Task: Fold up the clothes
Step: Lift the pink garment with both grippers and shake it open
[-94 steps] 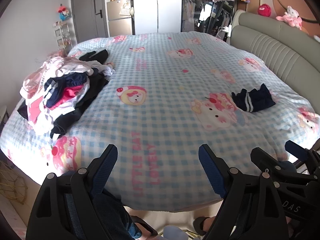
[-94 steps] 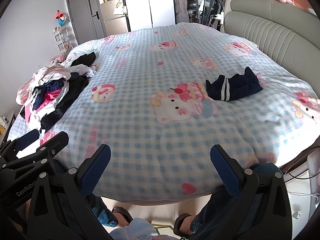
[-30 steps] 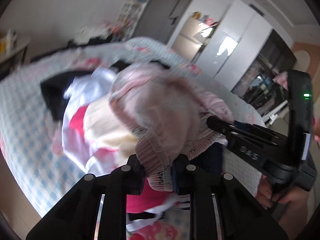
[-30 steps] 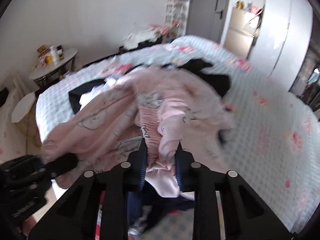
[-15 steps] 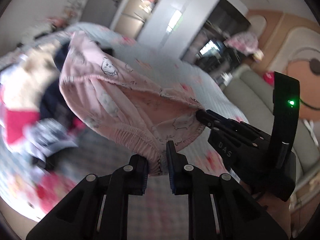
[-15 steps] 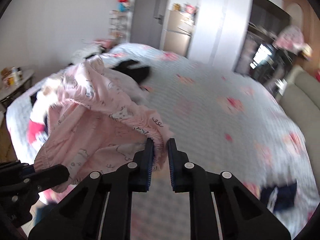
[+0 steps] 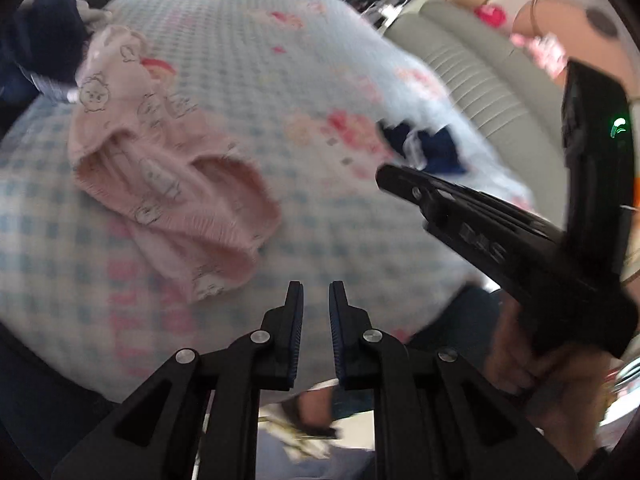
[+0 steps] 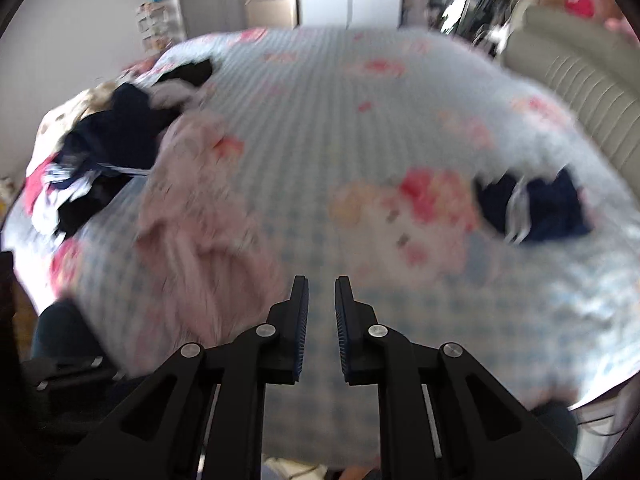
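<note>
A pink printed garment [image 7: 168, 184] lies crumpled on the blue checked bed cover [image 7: 248, 40], its elastic waistband toward me. My left gripper [image 7: 316, 292] hovers just right of its near edge, jaws nearly together with nothing between them. In the right wrist view the same pink garment [image 8: 200, 220] stretches away to the left of my right gripper [image 8: 321, 288], which is also drawn in and holds nothing. The right gripper's body [image 7: 480, 220] crosses the left wrist view at the right, held by a hand [image 7: 540, 368]. Both views are motion-blurred.
A heap of mixed clothes [image 8: 92, 160] sits at the bed's left side. A folded navy garment with white stripes [image 8: 536, 208] rests at the right, near the padded headboard [image 8: 580, 92]. The bed's front edge [image 8: 400, 432] lies just below the grippers.
Half a second ago both grippers held the pink garment up by its waistband. Now it lies on the bed, free of both, and the grippers have pulled back toward the front edge.
</note>
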### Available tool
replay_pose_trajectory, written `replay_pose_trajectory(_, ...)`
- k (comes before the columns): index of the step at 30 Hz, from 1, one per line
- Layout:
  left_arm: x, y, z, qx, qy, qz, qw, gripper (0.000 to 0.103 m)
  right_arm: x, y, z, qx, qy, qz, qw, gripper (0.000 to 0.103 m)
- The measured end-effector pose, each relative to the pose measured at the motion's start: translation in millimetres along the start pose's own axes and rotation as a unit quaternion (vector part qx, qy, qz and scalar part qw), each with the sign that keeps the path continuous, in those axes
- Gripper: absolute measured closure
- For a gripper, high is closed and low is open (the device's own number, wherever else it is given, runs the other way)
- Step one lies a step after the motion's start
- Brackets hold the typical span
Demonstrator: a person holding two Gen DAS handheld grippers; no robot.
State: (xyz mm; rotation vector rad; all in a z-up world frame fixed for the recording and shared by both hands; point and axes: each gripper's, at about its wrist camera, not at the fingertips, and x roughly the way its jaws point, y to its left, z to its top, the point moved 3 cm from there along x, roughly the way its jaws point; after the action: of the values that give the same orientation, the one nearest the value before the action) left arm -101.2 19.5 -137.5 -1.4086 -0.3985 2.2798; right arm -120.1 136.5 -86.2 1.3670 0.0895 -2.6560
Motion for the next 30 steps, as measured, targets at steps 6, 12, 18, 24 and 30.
replay_pose_trajectory(6, -18.8, 70.5, 13.9, -0.077, -0.03, 0.062, 0.9947, 0.062, 45.8, 21.8, -18.2, -0.018, 0.04, 0.035, 0.998, 0.06)
replay_pose_trajectory(12, -29.3, 129.7, 42.1, -0.094, -0.063, 0.124, 0.9858, 0.046, 91.1, 32.8, -18.5, -0.008, 0.066, 0.037, 0.997, 0.034)
replay_pose_trajectory(18, 11.8, 152.1, 72.2, -0.082, -0.021, 0.101, 0.9912, 0.037, 132.3, 20.9, -11.9, 0.065, 0.105, 0.067, 0.99, 0.028)
replay_pose_trajectory(24, 32.0, 133.3, 88.4, -0.044, -0.019, 0.117, 0.9919, 0.084, 133.6, 35.5, 0.7, 0.023, 0.086, 0.061, 0.994, 0.087)
replay_pose_trajectory(30, 16.6, 73.9, 96.1, 0.018, -0.044, 0.078, 0.9958, 0.093, 82.2, -5.9, 31.1, 0.025, -0.003, -0.027, 0.999, 0.095)
